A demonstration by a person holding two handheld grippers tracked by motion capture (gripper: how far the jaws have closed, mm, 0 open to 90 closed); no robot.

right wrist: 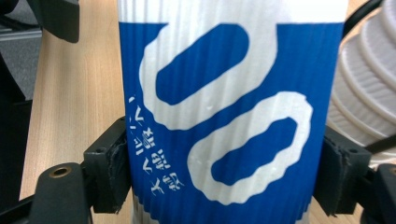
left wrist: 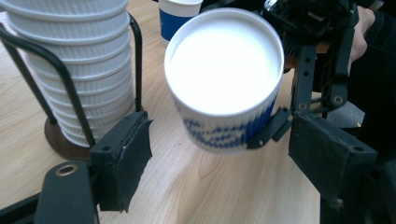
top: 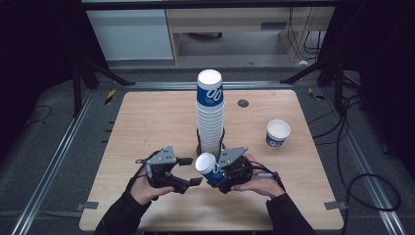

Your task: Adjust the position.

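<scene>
Firmly, a blue-and-white paper cup (top: 207, 166) is pinched at its sides by the right gripper (top: 215, 177), just in front of the tall cup stack (top: 210, 112). Beside the stack's base, the left gripper (top: 193, 171) is held spread, touching nothing.

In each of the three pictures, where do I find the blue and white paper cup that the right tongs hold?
High view: the held cup is low in the centre, in the right tongs, before the cup stack.
Left gripper view: upper centre, mouth toward the camera.
Right gripper view: across the middle, between the pads.
Shared landmark: the cup stack, at upper left in the left gripper view and at the right edge in the right gripper view.
</scene>
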